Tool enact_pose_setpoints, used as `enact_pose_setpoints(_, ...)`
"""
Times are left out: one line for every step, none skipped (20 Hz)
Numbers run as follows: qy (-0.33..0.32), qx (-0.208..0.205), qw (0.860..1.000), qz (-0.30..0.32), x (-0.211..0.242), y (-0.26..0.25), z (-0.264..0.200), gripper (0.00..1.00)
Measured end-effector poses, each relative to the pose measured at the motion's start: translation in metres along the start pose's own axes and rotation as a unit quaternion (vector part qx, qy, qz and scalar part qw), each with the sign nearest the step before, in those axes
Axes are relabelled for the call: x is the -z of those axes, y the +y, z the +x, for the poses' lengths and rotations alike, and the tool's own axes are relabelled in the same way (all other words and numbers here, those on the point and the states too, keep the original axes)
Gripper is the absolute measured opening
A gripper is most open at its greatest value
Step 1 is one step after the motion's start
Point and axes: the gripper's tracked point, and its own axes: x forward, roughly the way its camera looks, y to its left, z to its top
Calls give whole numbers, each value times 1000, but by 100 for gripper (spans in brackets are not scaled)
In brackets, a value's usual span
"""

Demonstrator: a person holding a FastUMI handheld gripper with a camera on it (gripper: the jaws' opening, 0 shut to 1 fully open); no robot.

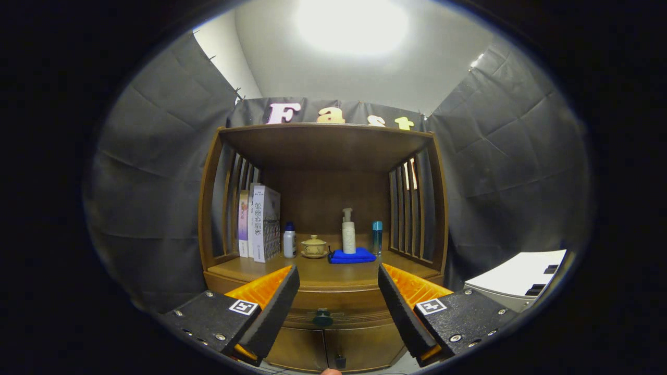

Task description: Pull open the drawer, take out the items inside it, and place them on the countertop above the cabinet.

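The drawer (333, 311) sits closed in the front of the wooden cabinet (208, 219), directly under the desk (333, 273) surface and above a pair of lower doors (325, 351). Its small dark round knob (322, 317) marks the middle of the drawer front, and that knob is the thing the coming move turns on: it lies straight ahead of the tool (338, 302), low between the two fingers and a little nearer the left pad than the right, still some way beyond the tips. The tool is spread wide and holds nothing; its black foam pads (271, 312) stand apart on either side of the knob with orange backing behind them. The drawer front runs side to side, so by my reading the pull has to come straight back toward the camera once the fingers close on the knob. Whatever is inside the drawer is hidden for now. On the desk above, a stack of books (263, 224) stands upright at the left, then a white bottle with a blue cap (289, 240), a small lidded cup on a saucer (314, 246), a pump bottle (348, 232) resting on a folded blue cloth (351, 255), and a slim blue bottle (377, 237) just beside it. The front strip of the desk is bare wood, the likely landing place.
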Motion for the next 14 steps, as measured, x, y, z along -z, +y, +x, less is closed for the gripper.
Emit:
enact_pose_setpoints(0, 1, 1000, -2, 2, -1, 1, 94)
enact_pose_setpoints(1, 0, 1000, -6, 4, 0, 2, 94)
enact_pose_setpoints(4, -2, 1000, -8, 8, 0, 4, 94)
enact_pose_setpoints(10, -4, 1000, -9, 13, 1, 7, 95)
enact_pose_setpoints(17, -6, 1000, -13, 20, 2, 10, 95)
enact_pose_setpoints(25, -7, 1000, -19, 25, 3, 14, 94)
enact_pose_setpoints(31, -8, 999, -25, 31, 4, 17, 95)
enact_pose_setpoints(36, -12, 999, -29, 36, 7, 21, 95)
enact_pose_setpoints(40, -15, 999, -31, 41, 9, 26, 95)
enact_pose_setpoints(40, -11, 999, -35, 45, 9, 31, 95)
enact_pose_setpoints(43, -8, 998, -38, 50, 8, 35, 95)
enact_pose_setpoints(47, -8, 998, -39, 56, 11, 40, 95)
enact_pose_setpoints(52, -12, 998, -40, 64, 15, 45, 95)
enact_pose_setpoints(59, -14, 997, -41, 72, 17, 49, 95)
